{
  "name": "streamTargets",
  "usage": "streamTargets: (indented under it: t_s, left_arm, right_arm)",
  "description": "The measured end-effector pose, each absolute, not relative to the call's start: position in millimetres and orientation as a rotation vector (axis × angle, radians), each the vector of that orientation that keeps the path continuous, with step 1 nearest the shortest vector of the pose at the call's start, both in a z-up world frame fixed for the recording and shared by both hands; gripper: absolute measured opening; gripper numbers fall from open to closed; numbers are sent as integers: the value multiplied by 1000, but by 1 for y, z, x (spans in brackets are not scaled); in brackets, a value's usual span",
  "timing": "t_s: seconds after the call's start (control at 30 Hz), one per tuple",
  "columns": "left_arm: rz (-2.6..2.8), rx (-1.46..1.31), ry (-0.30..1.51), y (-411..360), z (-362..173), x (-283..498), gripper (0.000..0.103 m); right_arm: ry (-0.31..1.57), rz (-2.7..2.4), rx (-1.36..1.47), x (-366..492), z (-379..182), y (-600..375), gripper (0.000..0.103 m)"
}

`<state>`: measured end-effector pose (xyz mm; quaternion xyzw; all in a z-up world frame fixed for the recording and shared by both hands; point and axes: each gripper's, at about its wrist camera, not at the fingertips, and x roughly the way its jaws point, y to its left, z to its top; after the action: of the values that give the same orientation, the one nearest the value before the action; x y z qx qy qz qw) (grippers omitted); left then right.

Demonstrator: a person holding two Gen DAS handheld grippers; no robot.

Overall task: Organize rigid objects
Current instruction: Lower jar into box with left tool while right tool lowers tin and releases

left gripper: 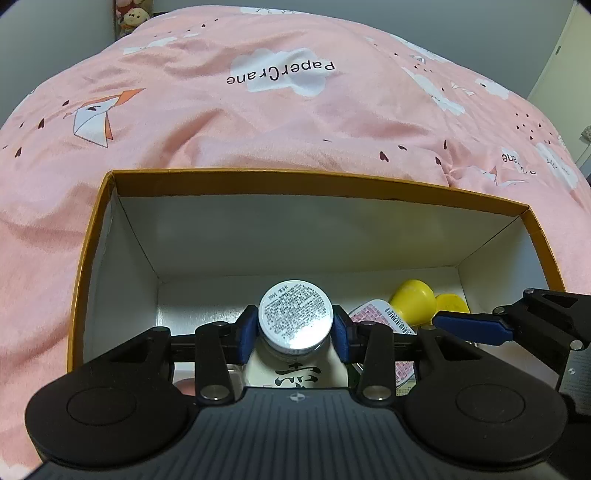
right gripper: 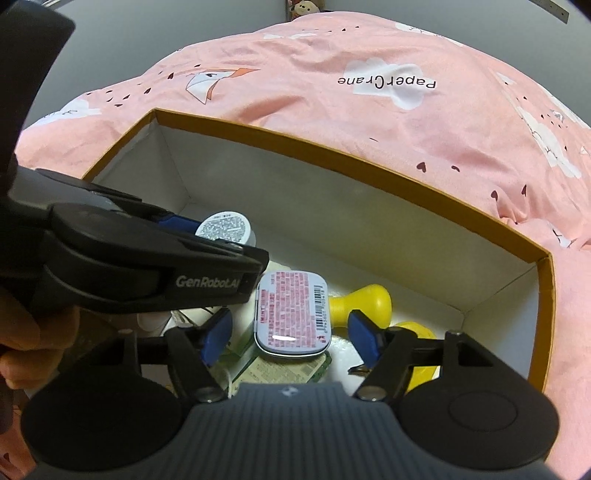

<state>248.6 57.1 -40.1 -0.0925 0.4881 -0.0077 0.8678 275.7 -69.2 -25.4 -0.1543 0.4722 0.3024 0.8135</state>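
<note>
An orange-rimmed cardboard box (left gripper: pixel 88 266) with white walls lies on a pink bedspread; it also shows in the right wrist view (right gripper: pixel 332 144). My left gripper (left gripper: pixel 295 332) is shut on a small white jar (left gripper: pixel 295 314), label end toward the camera, held inside the box. The jar also shows in the right wrist view (right gripper: pixel 223 227). My right gripper (right gripper: pixel 291 332) is open, its blue pads either side of a flat tin (right gripper: pixel 291 314) with a pink label lying in the box. A yellow wooden piece (right gripper: pixel 369 302) lies beyond it, also in the left wrist view (left gripper: pixel 413 299).
The pink bedspread (left gripper: pixel 258 122) with a paper-crane print surrounds the box. Green-printed cards (right gripper: pixel 273 369) and other small items lie under the tin. A stuffed toy (left gripper: pixel 135 16) sits at the far wall. My left gripper's body (right gripper: pixel 147 266) crosses the right wrist view.
</note>
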Motion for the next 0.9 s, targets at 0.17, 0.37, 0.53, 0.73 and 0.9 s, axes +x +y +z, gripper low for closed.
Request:
streamTargets:
  t_s: [0.17,0.37,0.53,0.73,0.9]
  left_arm:
    - [-14,-205,1021,59,-39,248,60]
    - [-26,-218,996,58,-32,241,76]
    - [-37,-233,932,56,-19,232,81]
    - [-53,-218,830,51,4,211,81]
    - [-49,-201,718,46,24,189,81]
  right_arm:
    - [1009,639,-306,275,-23,-73,70]
    - [998,633,-304,271,-19,-76,78]
    - [987,616,-307,268,-15,-79,83]
    - [960,599,-301,258,-4,-87,86]
    - [911,582,-282,244,13,-95,88]
